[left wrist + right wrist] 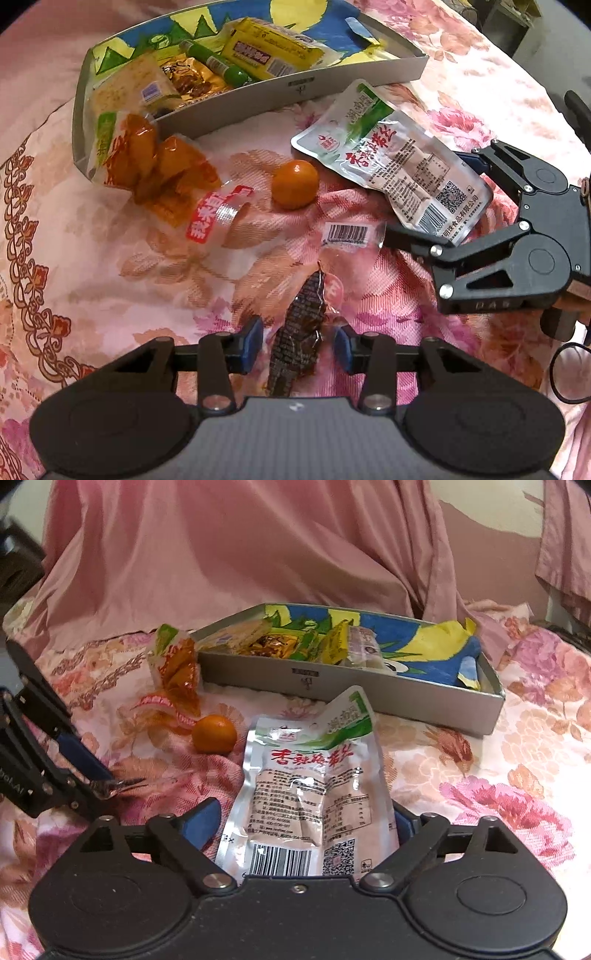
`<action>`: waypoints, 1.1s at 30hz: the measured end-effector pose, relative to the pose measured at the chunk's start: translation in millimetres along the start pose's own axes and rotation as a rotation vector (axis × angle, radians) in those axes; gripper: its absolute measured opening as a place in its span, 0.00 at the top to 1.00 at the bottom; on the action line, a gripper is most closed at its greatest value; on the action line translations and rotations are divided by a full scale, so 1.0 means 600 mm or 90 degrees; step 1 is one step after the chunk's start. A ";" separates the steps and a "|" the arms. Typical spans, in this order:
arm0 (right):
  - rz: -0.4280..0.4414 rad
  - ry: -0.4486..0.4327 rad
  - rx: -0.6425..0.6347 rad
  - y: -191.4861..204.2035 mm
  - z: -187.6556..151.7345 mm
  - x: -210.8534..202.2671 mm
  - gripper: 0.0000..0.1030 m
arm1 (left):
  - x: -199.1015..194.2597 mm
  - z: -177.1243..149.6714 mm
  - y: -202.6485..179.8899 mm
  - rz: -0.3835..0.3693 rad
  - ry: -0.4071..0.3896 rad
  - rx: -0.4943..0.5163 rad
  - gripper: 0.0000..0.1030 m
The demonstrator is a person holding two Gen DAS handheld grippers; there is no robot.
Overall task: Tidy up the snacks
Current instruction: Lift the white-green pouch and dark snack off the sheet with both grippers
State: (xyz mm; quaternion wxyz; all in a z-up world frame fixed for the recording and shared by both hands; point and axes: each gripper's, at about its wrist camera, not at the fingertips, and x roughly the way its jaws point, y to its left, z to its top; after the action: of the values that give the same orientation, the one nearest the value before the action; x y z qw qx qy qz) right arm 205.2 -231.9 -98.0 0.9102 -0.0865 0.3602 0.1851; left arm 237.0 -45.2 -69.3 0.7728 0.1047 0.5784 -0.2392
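Straddling: the left gripper (298, 341) points down over a dark snack (297, 334) in clear wrap; its blue pads (254, 339) stand either side of the pack with a gap each side, not pressing.
Right gripper: the right gripper (301, 825) is spread wide around the lower end of a silver pouch (314, 790); whether its pads touch the pouch edges I cannot tell.
Pouch: silver with a green top corner and red lettering, its barcode end toward the right gripper and its top toward the tray.
Tray: a grey tray (236, 105) with a blue and yellow lining lies on the floral cloth (110, 258); inside it are a yellow pack (266, 51), a green tube (218, 62), a gold pack (192, 79) and a pale pack (125, 88).
Orange pack: a clear orange pack (166, 170) leans over the tray's near corner, half out on the cloth.
Fruit: a small orange fruit (294, 183) sits on the cloth between the orange pack and the pouch.
Backdrop: pink fabric (221, 554) hangs behind the tray.
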 end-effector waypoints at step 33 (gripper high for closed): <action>-0.024 -0.016 -0.015 0.013 -0.001 -0.004 0.29 | -0.017 -0.008 -0.005 -0.028 -0.049 -0.056 0.65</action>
State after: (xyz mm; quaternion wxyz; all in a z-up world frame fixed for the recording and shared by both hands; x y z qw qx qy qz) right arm 200.3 -225.7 -96.9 0.9170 -0.1015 0.3448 0.1730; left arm 229.0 -43.4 -61.0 0.7928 0.0487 0.5606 -0.2340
